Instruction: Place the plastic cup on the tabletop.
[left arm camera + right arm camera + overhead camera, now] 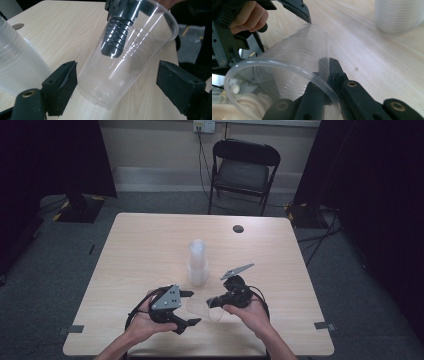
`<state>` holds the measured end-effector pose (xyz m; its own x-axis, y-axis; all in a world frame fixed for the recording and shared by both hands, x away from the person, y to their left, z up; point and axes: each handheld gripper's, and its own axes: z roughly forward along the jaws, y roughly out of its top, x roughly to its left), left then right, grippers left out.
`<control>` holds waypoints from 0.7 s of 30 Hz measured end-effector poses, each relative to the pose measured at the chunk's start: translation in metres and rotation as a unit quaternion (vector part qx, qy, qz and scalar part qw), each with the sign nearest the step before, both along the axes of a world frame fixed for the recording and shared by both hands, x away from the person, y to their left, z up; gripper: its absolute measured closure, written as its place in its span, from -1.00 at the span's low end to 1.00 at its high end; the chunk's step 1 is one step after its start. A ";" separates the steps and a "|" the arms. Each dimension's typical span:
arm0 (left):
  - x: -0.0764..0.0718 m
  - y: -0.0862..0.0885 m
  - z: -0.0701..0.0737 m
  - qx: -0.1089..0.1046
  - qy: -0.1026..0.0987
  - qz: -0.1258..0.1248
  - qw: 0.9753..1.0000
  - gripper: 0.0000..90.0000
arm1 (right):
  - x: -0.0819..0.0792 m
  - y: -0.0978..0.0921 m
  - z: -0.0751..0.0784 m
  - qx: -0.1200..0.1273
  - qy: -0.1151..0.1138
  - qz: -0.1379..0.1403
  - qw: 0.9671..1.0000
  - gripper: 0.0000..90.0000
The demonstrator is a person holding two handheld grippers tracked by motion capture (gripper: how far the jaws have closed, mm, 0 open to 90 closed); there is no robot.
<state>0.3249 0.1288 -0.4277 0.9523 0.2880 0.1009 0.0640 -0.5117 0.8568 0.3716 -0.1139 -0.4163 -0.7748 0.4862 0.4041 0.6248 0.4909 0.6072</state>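
A single clear plastic cup (117, 67) lies tilted on its side just above the counter (140, 245) near the middle of its near edge, its base toward the left gripper (187, 307) and its open mouth toward the right gripper (212, 302). The right gripper's jaws are clamped on the cup's wall at the rim, one jaw inside the cup and one outside, as the left gripper view and the right gripper view both show. The left gripper's jaws stand spread wide, one on each side of the cup's base, with one jaw tip at the cup's wall; whether it touches I cannot tell. Behind the cup, toward the centre of the counter, a stack of clear cups (197, 262) stands upright, near but apart from both grippers.
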 end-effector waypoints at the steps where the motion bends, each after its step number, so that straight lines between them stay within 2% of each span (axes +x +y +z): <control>1: 0.000 0.000 0.000 0.000 0.000 0.000 1.000 -0.62 | 0.000 0.000 0.000 0.000 0.001 0.001 1.000 1.00; 2: -0.002 -0.002 -0.001 0.010 -0.007 -0.004 1.000 -0.61 | -0.001 0.001 0.000 -0.003 0.003 0.002 1.000 1.00; 5: -0.003 -0.004 -0.002 0.018 -0.015 -0.011 1.000 -0.58 | -0.001 0.003 -0.001 -0.006 0.011 0.007 1.000 1.00; 6: -0.005 -0.006 -0.003 0.028 -0.025 -0.019 0.999 -0.57 | -0.001 0.004 -0.002 -0.010 0.012 0.009 1.000 1.00; 9: -0.006 -0.008 -0.004 0.035 -0.029 -0.021 0.999 -0.57 | -0.001 0.008 -0.003 -0.015 0.015 0.014 1.000 1.00; 10: -0.006 -0.009 -0.005 0.046 -0.036 -0.024 0.998 -0.55 | -0.001 0.010 -0.004 -0.015 0.016 0.015 1.000 1.00; 11: -0.006 -0.009 -0.005 0.046 -0.036 -0.024 0.998 -0.52 | -0.001 0.010 -0.004 -0.015 0.016 0.015 1.000 1.00; 12: -0.006 -0.010 -0.007 0.053 -0.047 -0.026 0.997 -0.52 | 0.000 0.011 -0.004 -0.016 0.017 0.017 1.000 1.00; 14: -0.007 -0.011 -0.008 0.050 -0.043 -0.023 0.998 -0.47 | 0.000 0.013 -0.006 -0.020 0.021 0.018 0.999 1.00; 18: -0.007 -0.015 -0.009 0.059 -0.057 -0.028 0.996 -0.46 | 0.000 0.014 -0.007 -0.021 0.028 0.016 0.999 1.00; 21: -0.008 -0.017 -0.008 0.059 -0.057 -0.029 0.996 -0.47 | -0.001 0.015 -0.007 -0.022 0.031 0.016 0.999 1.00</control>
